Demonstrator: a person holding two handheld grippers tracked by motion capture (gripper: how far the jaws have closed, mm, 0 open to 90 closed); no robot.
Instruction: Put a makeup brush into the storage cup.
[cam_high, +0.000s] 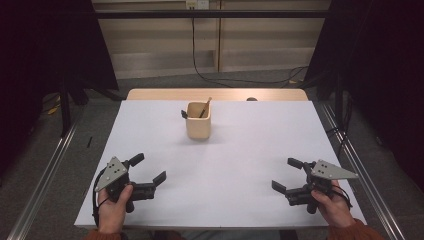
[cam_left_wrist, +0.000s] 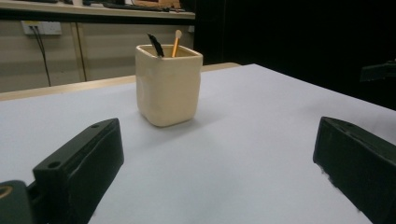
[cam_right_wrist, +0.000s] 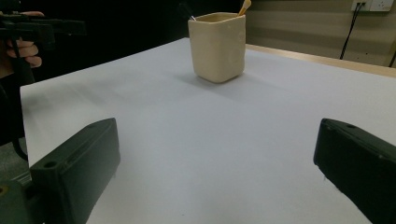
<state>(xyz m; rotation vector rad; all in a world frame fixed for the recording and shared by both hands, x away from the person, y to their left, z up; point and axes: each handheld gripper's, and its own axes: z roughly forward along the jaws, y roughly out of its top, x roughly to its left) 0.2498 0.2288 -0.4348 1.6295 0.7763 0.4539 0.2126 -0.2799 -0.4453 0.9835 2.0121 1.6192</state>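
1. Cup (cam_high: 198, 126): a cream, square-sided cup is seen standing upright on the far middle of the white counter (cam_high: 225, 170), well apart from both grippers.
2. Two things are held in the cup: a wooden stick (cam_high: 205, 107) leaning toward the far right corner, and a black piece (cam_high: 184, 114) poking over the left rim.
3. In the left gripper view, the cup (cam_left_wrist: 168, 86) is framed ahead and between the jaws, with the stick (cam_left_wrist: 176, 43) and the black piece (cam_left_wrist: 154, 45) rising above its rim.
4. In the right gripper view, the cup (cam_right_wrist: 217, 45) is seen ahead, left of centre, with the stick's tip (cam_right_wrist: 244, 7) showing above its rim.
5. The left gripper (cam_high: 148, 169) is held at the near left corner of the counter by the left hand (cam_high: 114, 207); its jaws are spread wide, with nothing between them.
6. The right gripper (cam_high: 287, 174) is held at the near right by the right hand (cam_high: 334, 205); its jaws are likewise spread apart and empty.
7. Both grippers are pointed inward toward the middle of the counter, and only bare white surface is seen between each pair of jaws.
8. A wooden edge (cam_high: 217, 94) is seen along the far side of the counter, beyond the white surface.
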